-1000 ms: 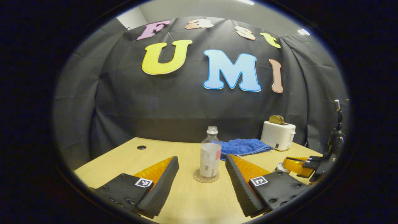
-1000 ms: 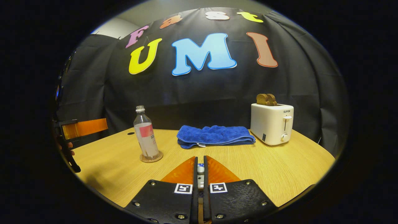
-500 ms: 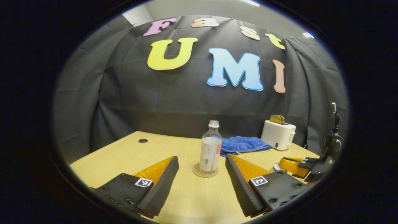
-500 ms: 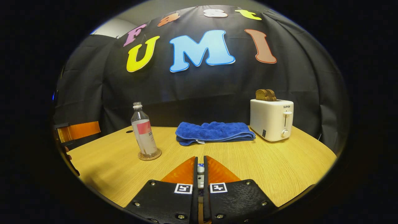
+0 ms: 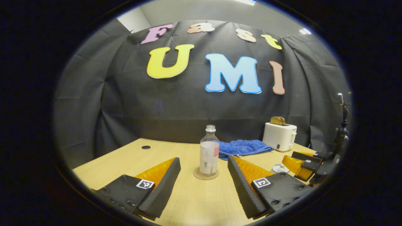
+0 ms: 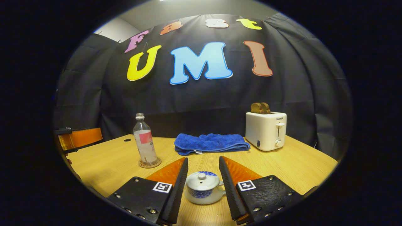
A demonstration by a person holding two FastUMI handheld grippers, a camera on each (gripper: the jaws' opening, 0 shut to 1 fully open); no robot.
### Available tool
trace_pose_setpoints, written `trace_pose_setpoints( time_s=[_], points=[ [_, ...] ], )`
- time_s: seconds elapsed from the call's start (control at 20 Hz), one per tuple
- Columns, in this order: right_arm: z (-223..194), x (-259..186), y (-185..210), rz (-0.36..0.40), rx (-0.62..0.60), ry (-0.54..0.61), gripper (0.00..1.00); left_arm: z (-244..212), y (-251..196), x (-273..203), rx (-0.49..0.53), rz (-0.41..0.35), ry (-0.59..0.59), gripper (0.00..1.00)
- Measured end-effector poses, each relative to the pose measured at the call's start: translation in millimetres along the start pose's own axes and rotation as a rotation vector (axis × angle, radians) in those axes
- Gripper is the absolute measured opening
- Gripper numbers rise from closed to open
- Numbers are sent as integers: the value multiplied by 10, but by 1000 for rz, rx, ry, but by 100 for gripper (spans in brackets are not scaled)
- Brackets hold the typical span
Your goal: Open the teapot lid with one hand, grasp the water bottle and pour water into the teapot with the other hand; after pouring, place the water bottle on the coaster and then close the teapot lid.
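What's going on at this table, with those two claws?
A person holds a claw in each hand. The right claw is open around a small teapot whose lid is on, touching nothing. The left claw is open too, pointing at a water bottle standing upright on a coaster. Neither claw grips anything; the pouring job looks finished.
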State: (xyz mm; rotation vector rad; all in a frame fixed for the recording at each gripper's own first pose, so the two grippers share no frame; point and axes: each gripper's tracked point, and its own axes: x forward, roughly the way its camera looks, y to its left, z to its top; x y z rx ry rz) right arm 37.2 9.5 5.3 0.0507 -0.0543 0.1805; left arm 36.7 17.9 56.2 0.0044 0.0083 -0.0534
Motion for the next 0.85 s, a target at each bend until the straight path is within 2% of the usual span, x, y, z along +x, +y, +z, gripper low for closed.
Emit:
trace_pose_setpoints(
  time_s=[0.15, 0.4, 0.85],
  points=[
    [58, -112, 121, 5, 3, -12, 61, -63, -56, -128, 10, 0, -3, 100],
    [108, -321, 303, 10, -21, -21, 61, -194, -72, -339, -36, 13, -28, 100],
    [85, -525, 327, -33, -38, -53, 61, -378, 36, -548, -65, 35, -35, 100]
  ],
)
